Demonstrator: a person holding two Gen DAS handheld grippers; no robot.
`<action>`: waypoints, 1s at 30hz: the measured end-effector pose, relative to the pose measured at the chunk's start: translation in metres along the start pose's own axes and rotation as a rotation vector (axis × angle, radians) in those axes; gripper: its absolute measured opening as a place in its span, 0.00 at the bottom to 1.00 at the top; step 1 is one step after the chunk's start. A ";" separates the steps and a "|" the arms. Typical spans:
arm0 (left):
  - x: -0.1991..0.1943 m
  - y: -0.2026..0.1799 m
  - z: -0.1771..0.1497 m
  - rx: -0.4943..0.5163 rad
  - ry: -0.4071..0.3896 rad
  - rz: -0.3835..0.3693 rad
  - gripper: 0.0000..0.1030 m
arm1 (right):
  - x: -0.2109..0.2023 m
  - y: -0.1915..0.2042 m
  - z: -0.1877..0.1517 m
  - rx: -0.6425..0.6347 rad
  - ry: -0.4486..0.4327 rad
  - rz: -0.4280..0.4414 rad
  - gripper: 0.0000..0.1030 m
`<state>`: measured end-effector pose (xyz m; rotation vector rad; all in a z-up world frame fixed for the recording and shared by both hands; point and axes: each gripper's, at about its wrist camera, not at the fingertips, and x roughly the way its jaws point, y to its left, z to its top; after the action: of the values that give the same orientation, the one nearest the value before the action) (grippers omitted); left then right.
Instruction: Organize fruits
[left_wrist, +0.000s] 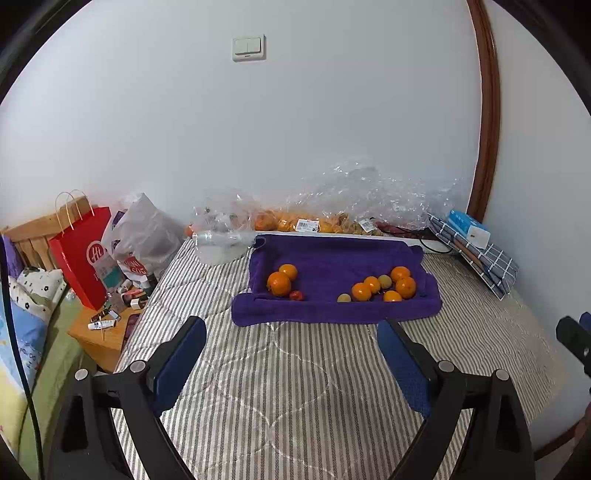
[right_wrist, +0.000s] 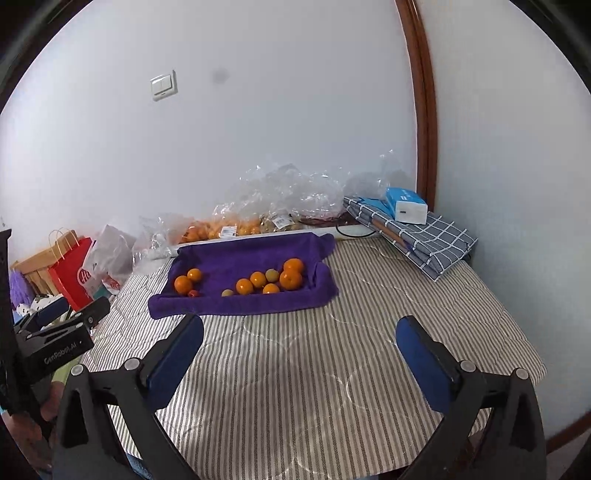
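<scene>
A purple towel (left_wrist: 332, 258) (right_wrist: 240, 254) lies on the striped bed. On its left side sit two oranges (left_wrist: 279, 283) (right_wrist: 183, 284) and a small red fruit (left_wrist: 296, 295) (right_wrist: 193, 294). On its right side sit several oranges (left_wrist: 405, 287) (right_wrist: 291, 279) and a few small yellow-green fruits (left_wrist: 385, 281) (right_wrist: 272, 275). My left gripper (left_wrist: 291, 325) is open and empty, in front of the towel. My right gripper (right_wrist: 300, 325) is open and empty, in front of the towel and to its right.
Clear plastic bags with more oranges (left_wrist: 295, 223) (right_wrist: 221, 227) lie along the wall. A folded checked cloth with a blue box (left_wrist: 469, 229) (right_wrist: 406, 205) sits at the right. A red paper bag (left_wrist: 83, 254) (right_wrist: 72, 277) and a cluttered nightstand (left_wrist: 107, 325) stand left of the bed.
</scene>
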<state>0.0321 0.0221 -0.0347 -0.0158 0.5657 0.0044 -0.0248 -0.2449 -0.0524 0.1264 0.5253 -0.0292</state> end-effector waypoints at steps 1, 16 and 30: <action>0.000 0.001 0.000 -0.003 0.000 -0.001 0.91 | 0.000 0.001 0.000 -0.003 -0.001 -0.002 0.99; 0.004 0.013 0.001 -0.025 0.015 0.001 0.91 | 0.012 0.011 -0.006 -0.026 0.030 -0.005 0.99; 0.008 0.016 0.002 -0.031 0.028 -0.007 0.91 | 0.011 0.018 -0.005 -0.041 0.026 -0.010 0.99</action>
<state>0.0401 0.0379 -0.0380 -0.0476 0.5937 0.0059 -0.0166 -0.2263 -0.0608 0.0847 0.5519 -0.0265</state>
